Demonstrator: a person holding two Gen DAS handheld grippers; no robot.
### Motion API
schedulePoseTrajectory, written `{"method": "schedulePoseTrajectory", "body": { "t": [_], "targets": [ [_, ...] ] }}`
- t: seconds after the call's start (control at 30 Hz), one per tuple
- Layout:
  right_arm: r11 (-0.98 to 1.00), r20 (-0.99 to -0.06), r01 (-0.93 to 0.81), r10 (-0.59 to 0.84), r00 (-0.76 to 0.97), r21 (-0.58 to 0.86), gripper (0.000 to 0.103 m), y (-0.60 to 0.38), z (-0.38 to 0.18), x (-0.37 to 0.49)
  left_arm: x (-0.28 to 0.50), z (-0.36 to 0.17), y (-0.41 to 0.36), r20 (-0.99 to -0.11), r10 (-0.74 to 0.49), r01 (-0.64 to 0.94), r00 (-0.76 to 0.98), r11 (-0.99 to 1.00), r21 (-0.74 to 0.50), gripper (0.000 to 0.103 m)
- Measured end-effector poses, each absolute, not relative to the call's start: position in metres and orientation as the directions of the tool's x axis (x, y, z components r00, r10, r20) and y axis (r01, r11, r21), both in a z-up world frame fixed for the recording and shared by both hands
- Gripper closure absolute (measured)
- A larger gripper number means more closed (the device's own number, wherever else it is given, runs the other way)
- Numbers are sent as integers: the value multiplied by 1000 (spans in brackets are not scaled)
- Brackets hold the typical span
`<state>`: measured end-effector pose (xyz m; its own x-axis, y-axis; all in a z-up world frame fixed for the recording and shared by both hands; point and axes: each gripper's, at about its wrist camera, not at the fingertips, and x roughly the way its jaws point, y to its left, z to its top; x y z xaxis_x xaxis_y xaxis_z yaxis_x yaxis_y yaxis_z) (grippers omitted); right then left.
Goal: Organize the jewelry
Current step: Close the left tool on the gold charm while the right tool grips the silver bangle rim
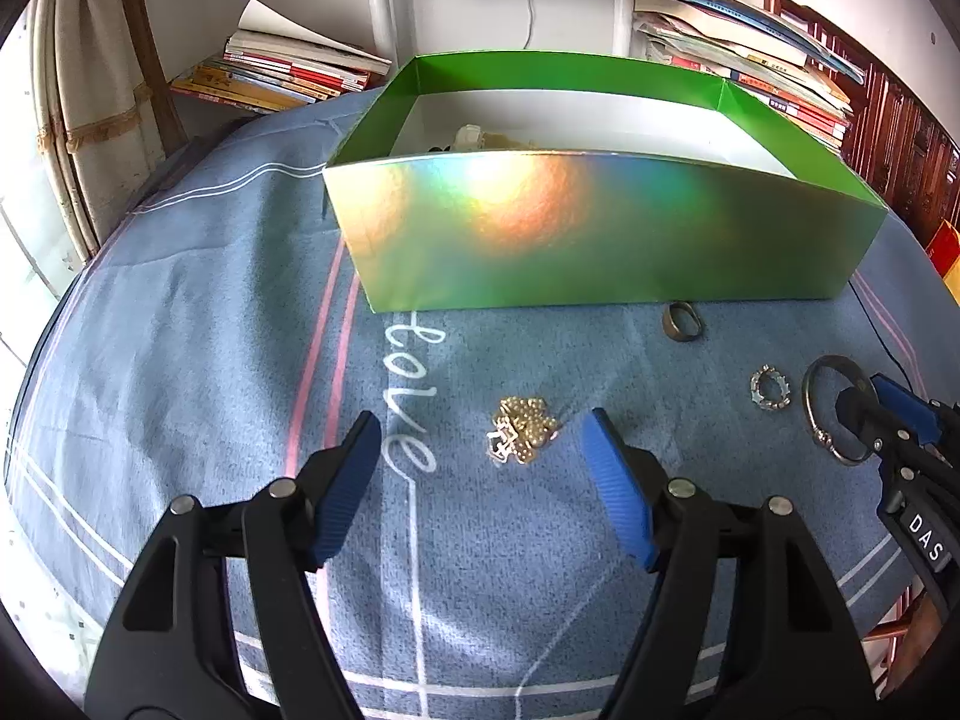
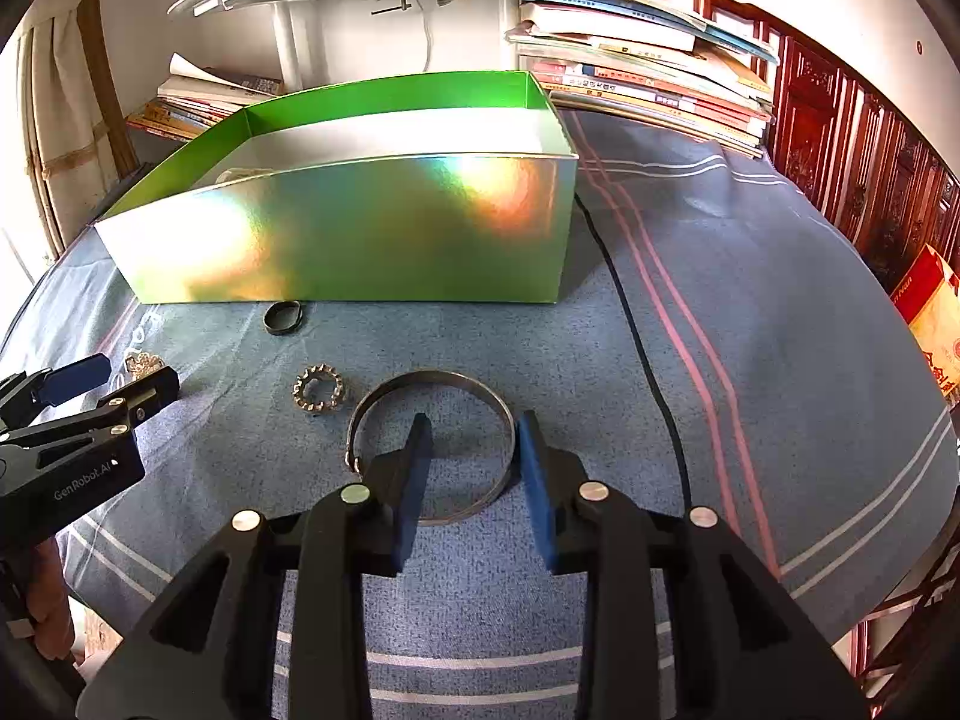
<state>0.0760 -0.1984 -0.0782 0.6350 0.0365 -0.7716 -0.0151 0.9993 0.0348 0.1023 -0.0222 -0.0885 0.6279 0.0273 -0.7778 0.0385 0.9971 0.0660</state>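
A shiny green box (image 1: 576, 228) stands on the blue cloth; it also shows in the right wrist view (image 2: 360, 228), with some pale jewelry (image 1: 480, 138) inside. My left gripper (image 1: 486, 426) is open, its fingers either side of a gold bead chain (image 1: 523, 429) on the cloth. My right gripper (image 2: 471, 429) is open over a thin metal bangle (image 2: 432, 384), one finger inside the hoop and one at its right rim. A dark ring (image 1: 681, 321) (image 2: 283, 318) lies by the box front. A small crystal ring (image 1: 770, 387) (image 2: 317, 390) lies left of the bangle (image 1: 831, 408).
Stacks of books (image 1: 288, 69) (image 2: 648, 84) lie behind the box on both sides. A black cable (image 2: 636, 330) runs across the cloth right of the box. A white lamp post (image 1: 379, 6) stands at the back. Red wooden furniture (image 2: 852, 150) is at the right.
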Motion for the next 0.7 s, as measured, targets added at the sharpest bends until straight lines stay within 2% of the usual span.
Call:
{"method": "schedulePoseTrajectory", "body": {
  "t": [0.1, 0.47, 0.7],
  "targets": [
    [1000, -770, -10, 25, 638, 24, 63, -197, -79, 78, 102, -89, -21, -773, 28, 33, 633, 997, 64, 31],
    [1000, -771, -5, 18, 637, 19, 62, -197, -78, 78, 101, -90, -18, -772, 18, 28, 636, 999, 46, 30],
    [1000, -769, -7, 20, 639, 21, 56, -198, -78, 77, 101, -90, -16, -772, 20, 16, 636, 999, 40, 27]
  ]
}}
